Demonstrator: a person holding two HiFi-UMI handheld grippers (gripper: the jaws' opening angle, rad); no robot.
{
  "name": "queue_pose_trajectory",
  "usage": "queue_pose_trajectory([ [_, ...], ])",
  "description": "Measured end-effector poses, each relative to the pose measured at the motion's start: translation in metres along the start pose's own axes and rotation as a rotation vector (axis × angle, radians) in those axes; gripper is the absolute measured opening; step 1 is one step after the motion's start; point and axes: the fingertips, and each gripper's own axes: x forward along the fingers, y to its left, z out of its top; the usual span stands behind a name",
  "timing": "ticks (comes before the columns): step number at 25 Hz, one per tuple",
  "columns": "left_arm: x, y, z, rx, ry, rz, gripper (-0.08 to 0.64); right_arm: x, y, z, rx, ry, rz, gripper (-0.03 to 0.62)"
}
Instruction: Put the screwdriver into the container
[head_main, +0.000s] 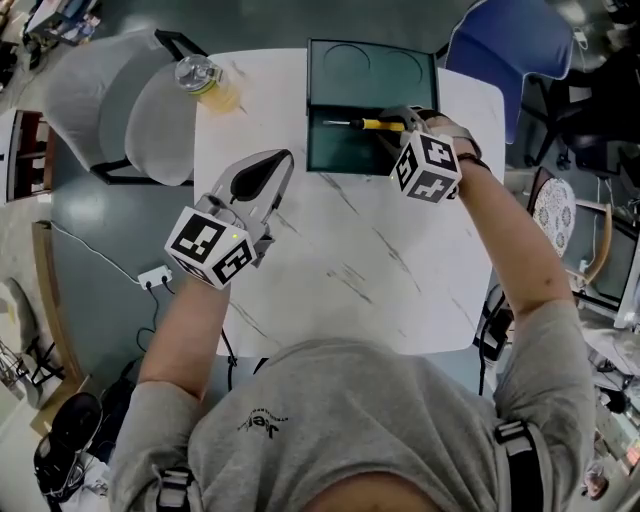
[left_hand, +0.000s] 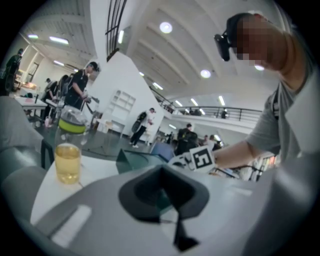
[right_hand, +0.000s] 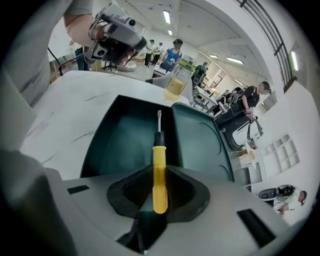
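A yellow-handled screwdriver (head_main: 375, 124) hangs level over the dark green container (head_main: 345, 152), its metal tip pointing left. My right gripper (head_main: 402, 120) is shut on the handle. In the right gripper view the screwdriver (right_hand: 159, 170) sticks out between the pads over the container's inside (right_hand: 120, 135), beside the opened lid (right_hand: 197, 140). My left gripper (head_main: 283, 160) hovers over the white table (head_main: 350, 260) to the left of the container, jaws together and holding nothing. The left gripper view shows its pads (left_hand: 150, 192) meeting, with the container's edge (left_hand: 132, 159) behind.
A bottle of yellow drink (head_main: 205, 82) stands at the table's far left corner. A grey chair (head_main: 120, 100) is left of the table and a blue chair (head_main: 510, 50) at the far right. The lid (head_main: 370, 70) lies flat behind the container.
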Motion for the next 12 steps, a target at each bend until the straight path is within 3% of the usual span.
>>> queue_pose_trajectory([
  [12,0.003,-0.005,-0.007,-0.027,0.004,-0.024,0.0,0.026,0.01,-0.007,-0.06,0.112,-0.081,0.077],
])
